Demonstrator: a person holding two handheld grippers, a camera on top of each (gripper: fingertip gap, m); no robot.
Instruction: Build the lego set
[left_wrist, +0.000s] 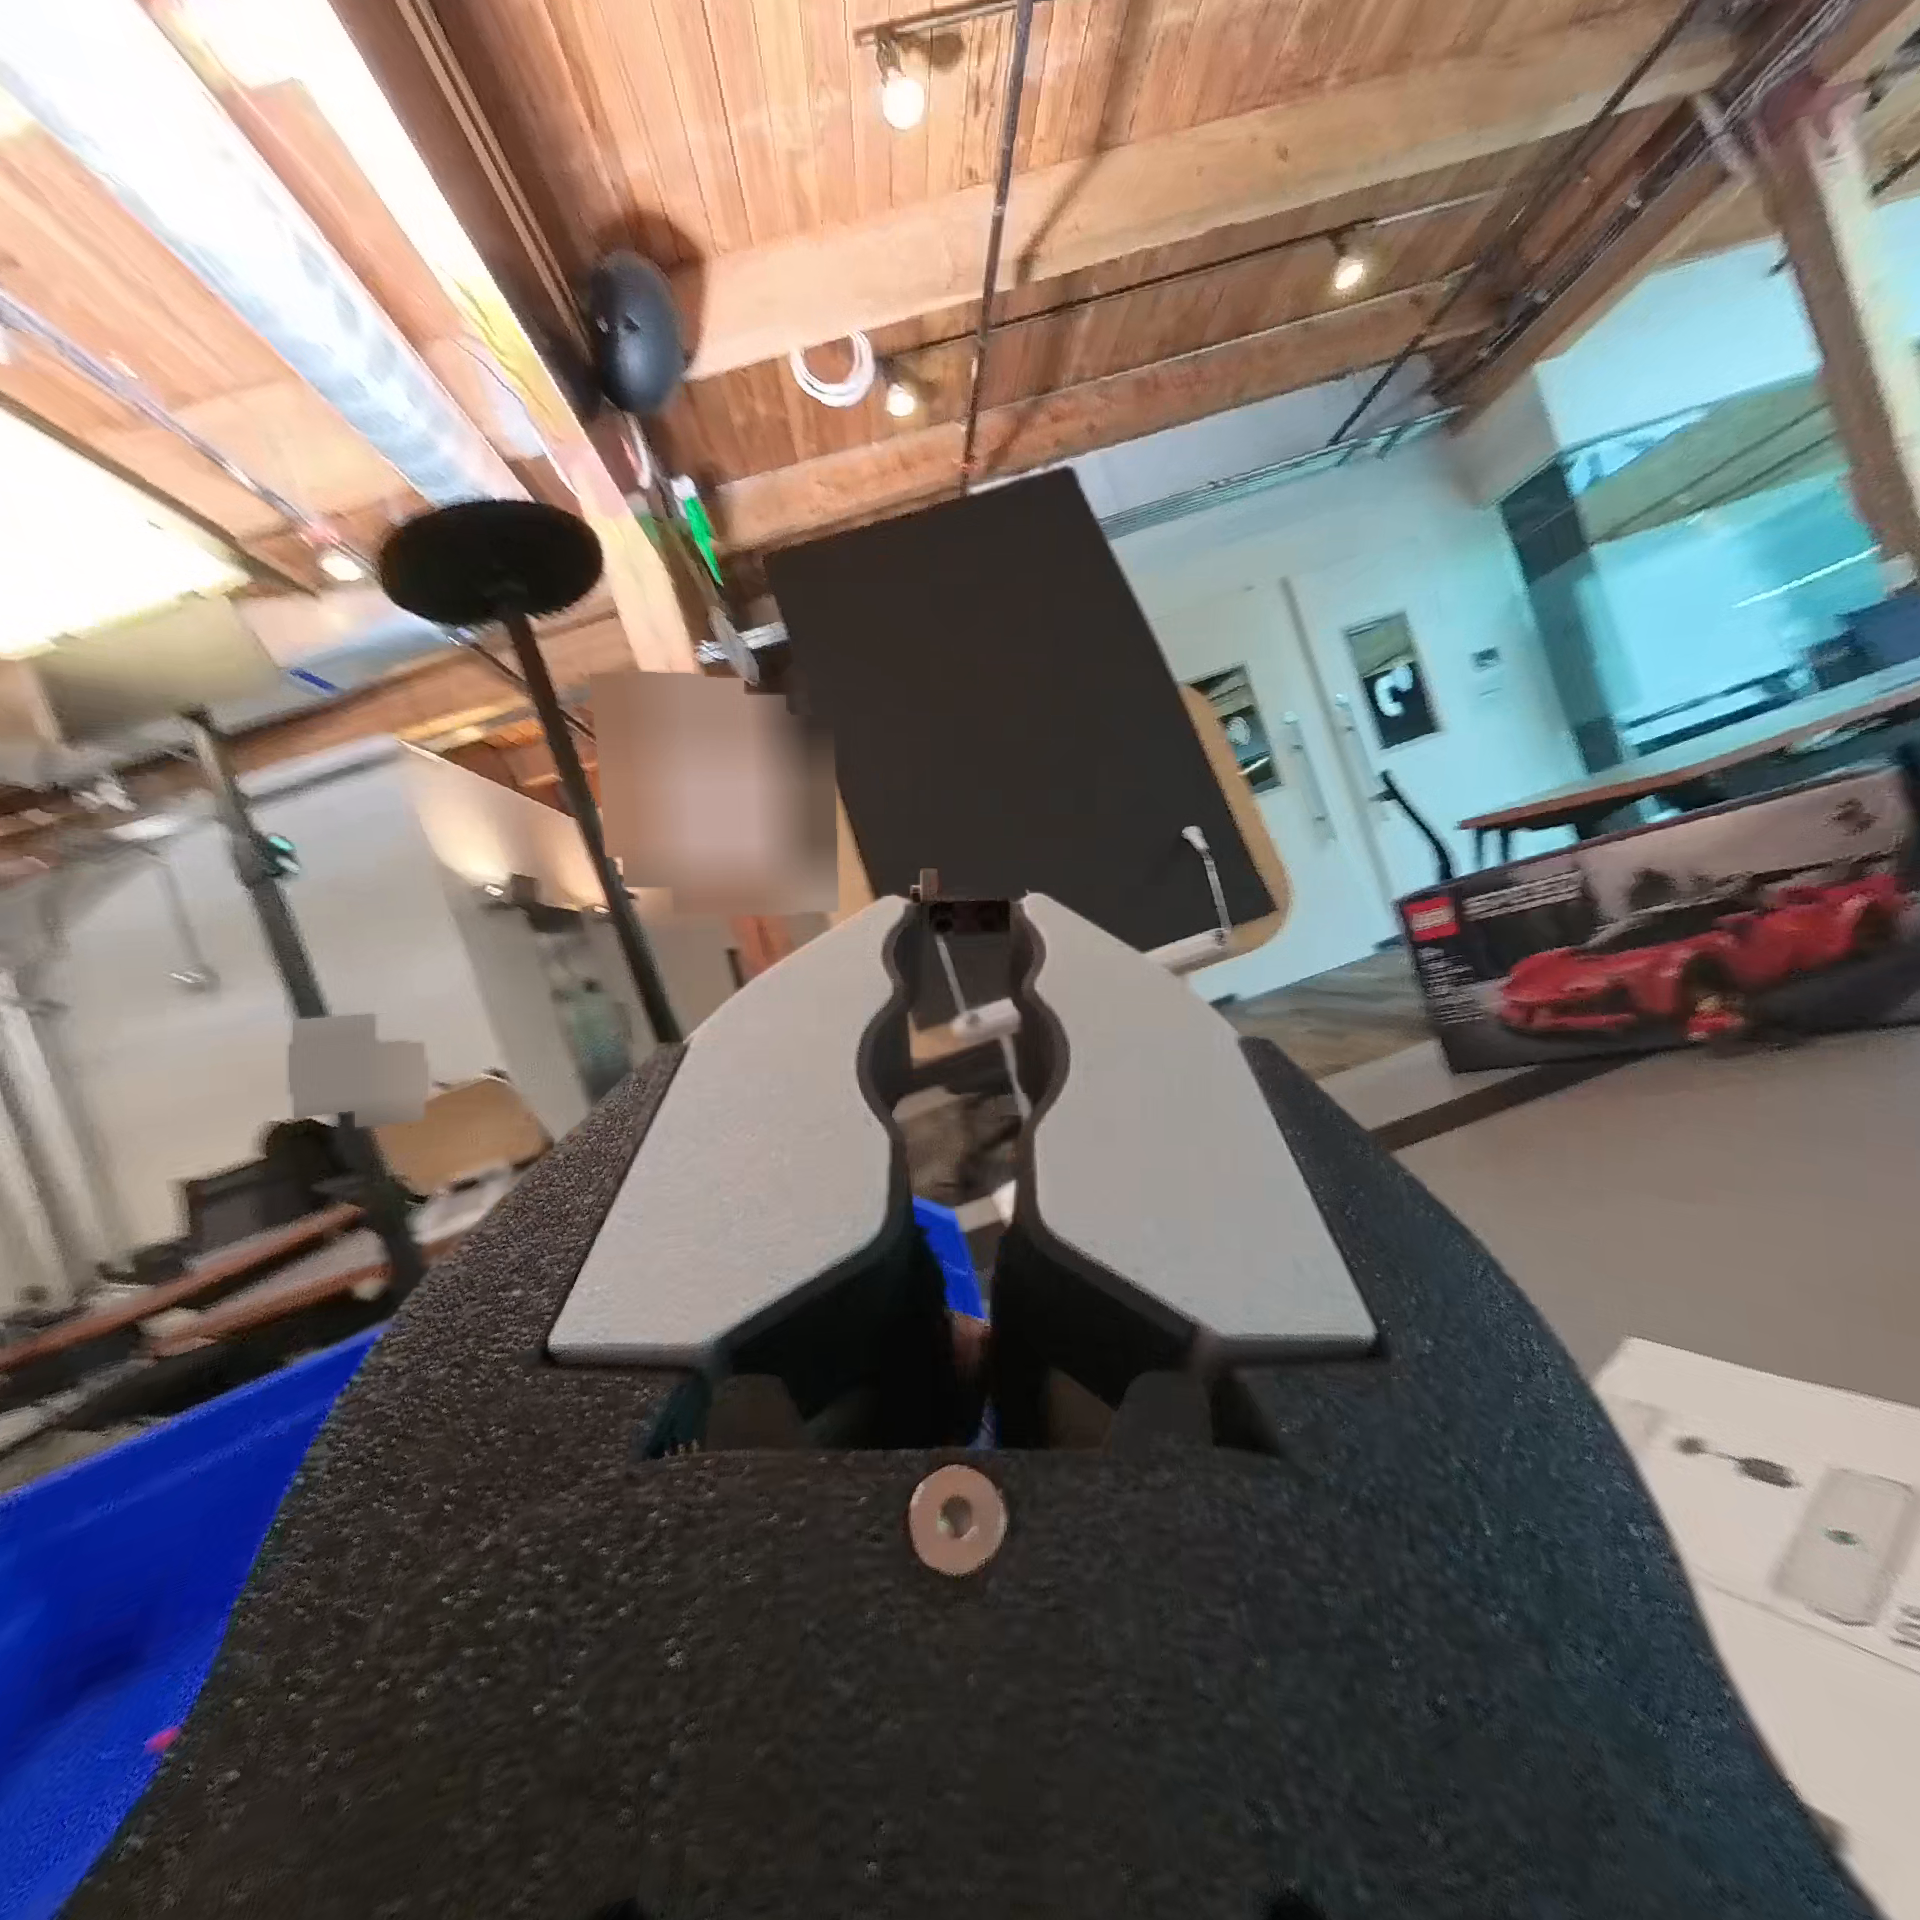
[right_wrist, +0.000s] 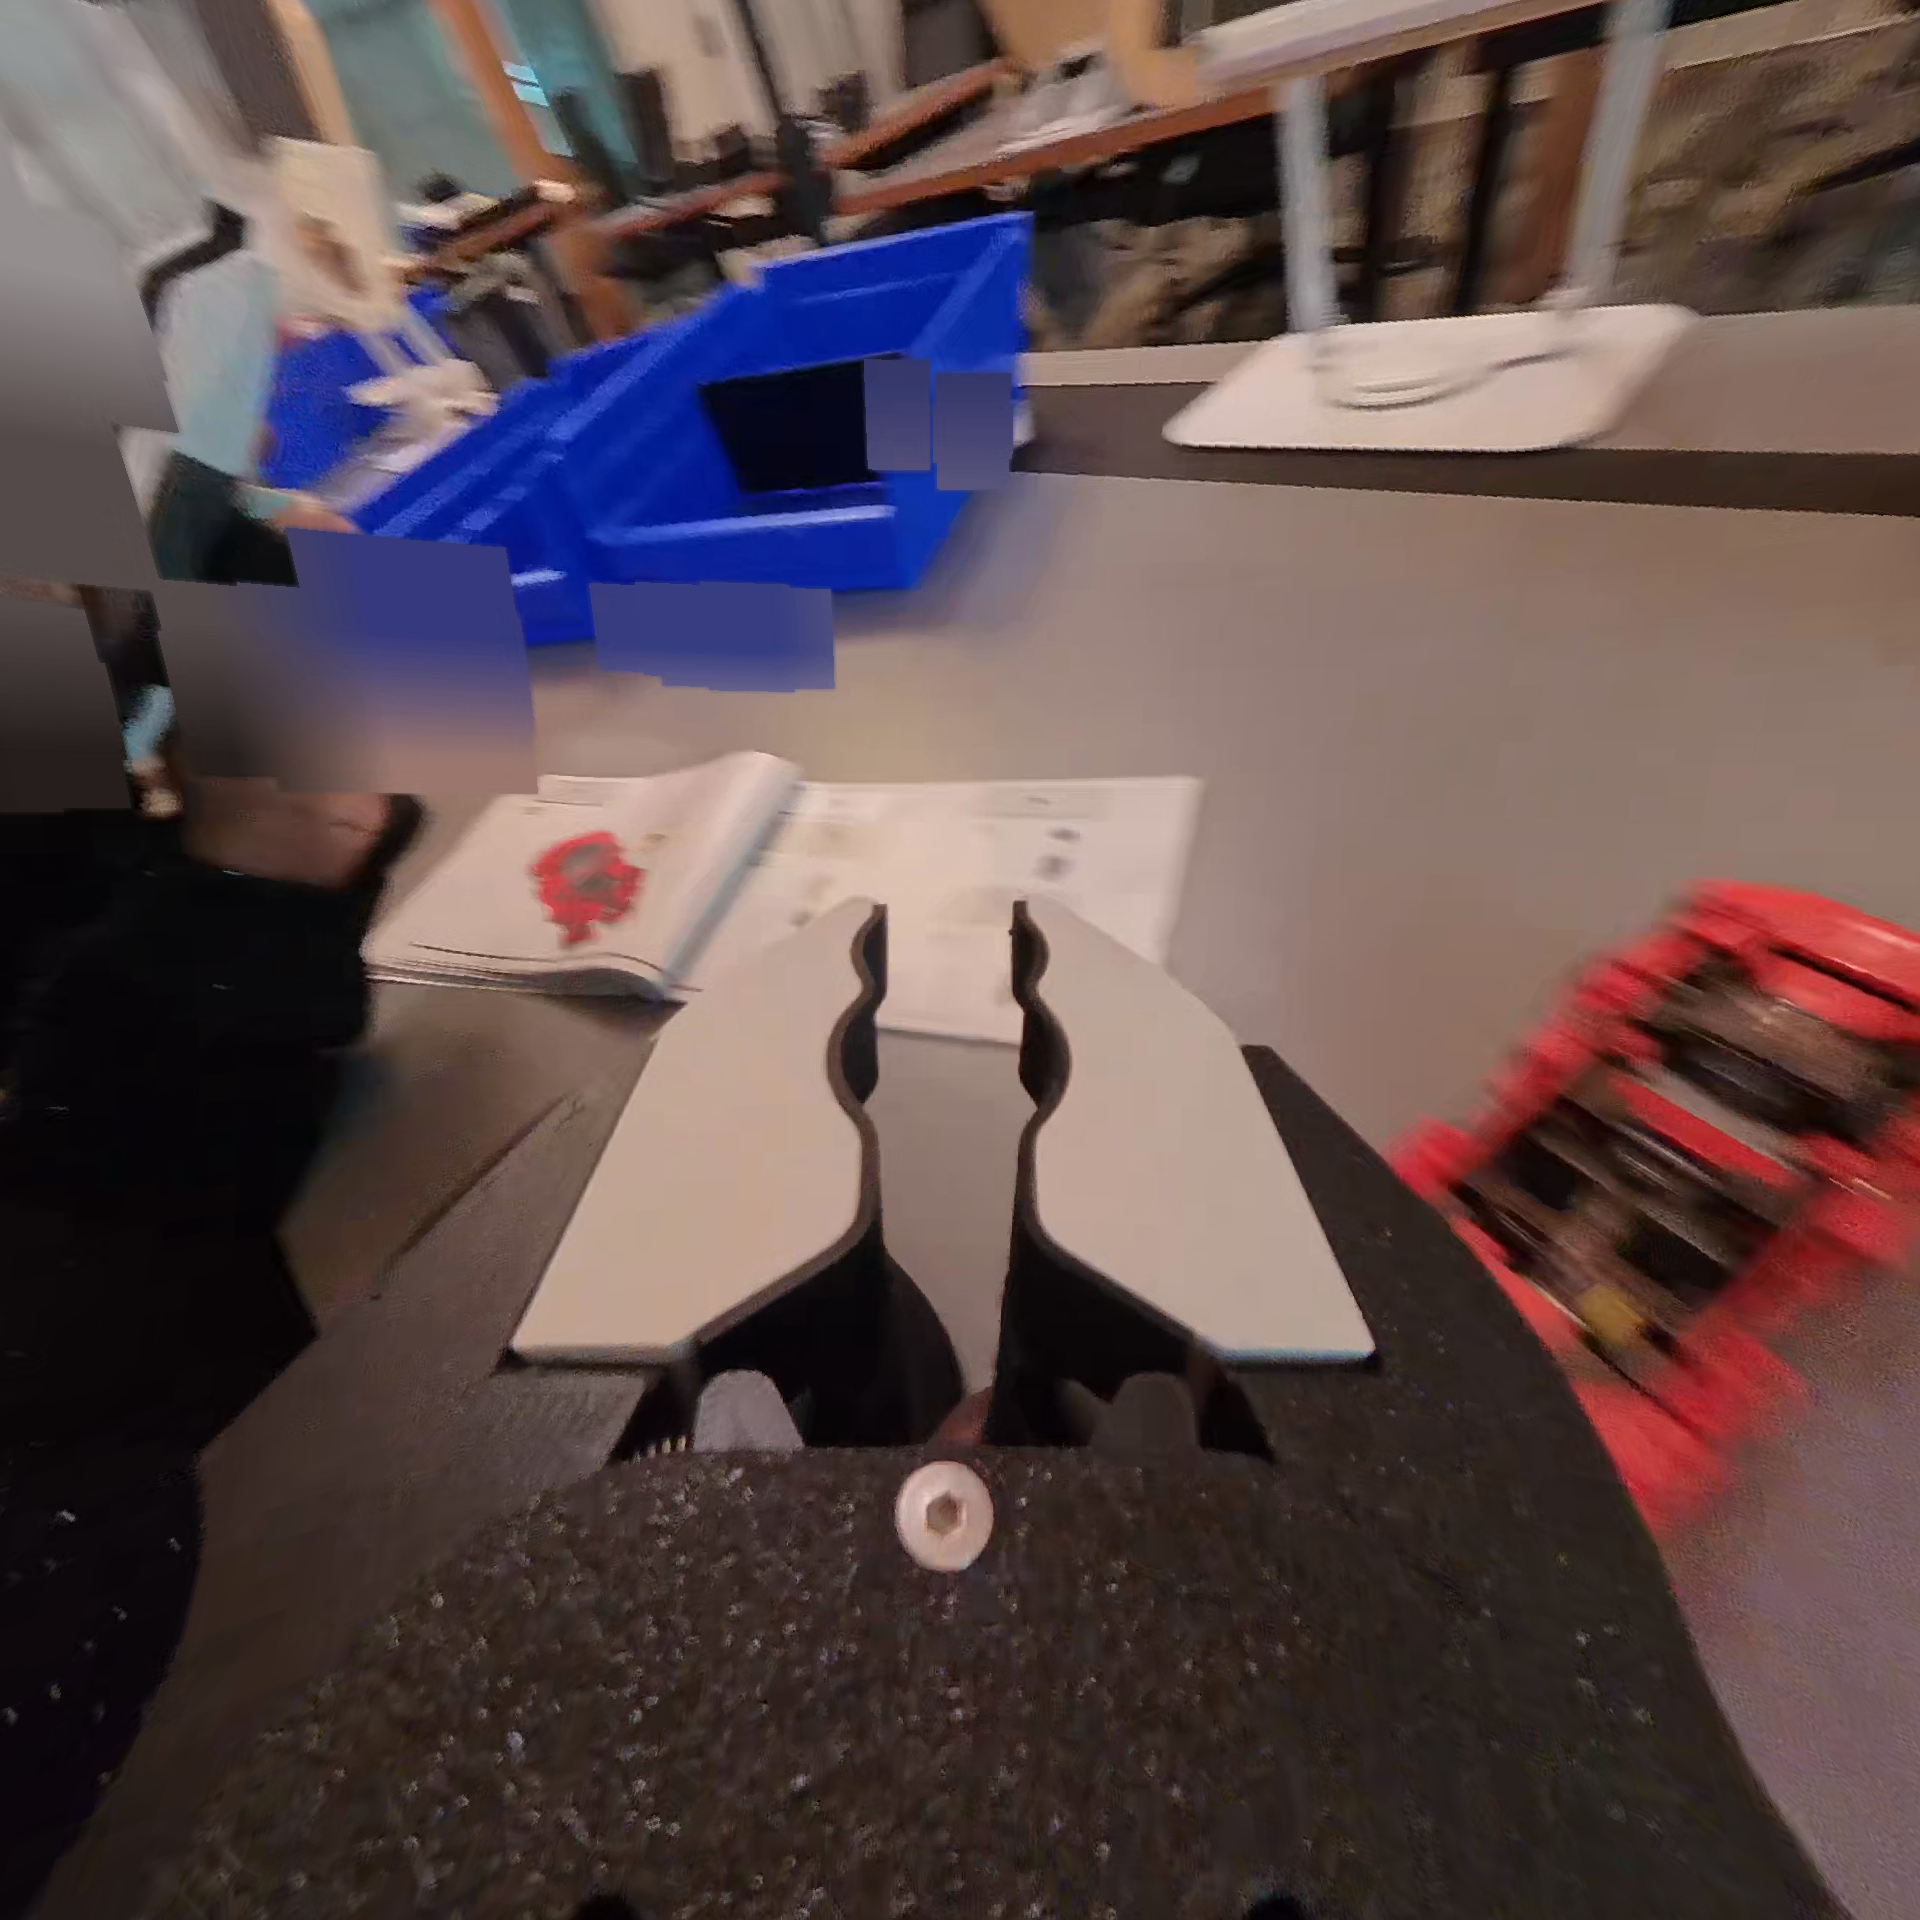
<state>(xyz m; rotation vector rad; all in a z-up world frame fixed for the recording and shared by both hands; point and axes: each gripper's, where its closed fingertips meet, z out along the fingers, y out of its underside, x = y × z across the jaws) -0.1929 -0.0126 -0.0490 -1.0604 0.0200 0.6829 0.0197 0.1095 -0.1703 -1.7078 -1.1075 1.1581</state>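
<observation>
My left gripper (left_wrist: 968, 912) is raised and tilted up toward the ceiling, shut on a small dark lego piece (left_wrist: 964, 914) pinched at its fingertips. My right gripper (right_wrist: 948, 914) is open and empty, held above the grey table and pointing at the open instruction booklet (right_wrist: 790, 894). The partly built red and black lego car (right_wrist: 1704, 1122) lies blurred on the table to the right of my right gripper. A corner of the booklet also shows in the left wrist view (left_wrist: 1787, 1538).
Blue parts bins (right_wrist: 748, 457) stand at the table's far left and one shows low in the left wrist view (left_wrist: 125, 1621). The lego set box (left_wrist: 1662, 945) stands at the right. A white stand base (right_wrist: 1423, 384) sits at the back. A person's dark sleeve (right_wrist: 177, 1039) is at left.
</observation>
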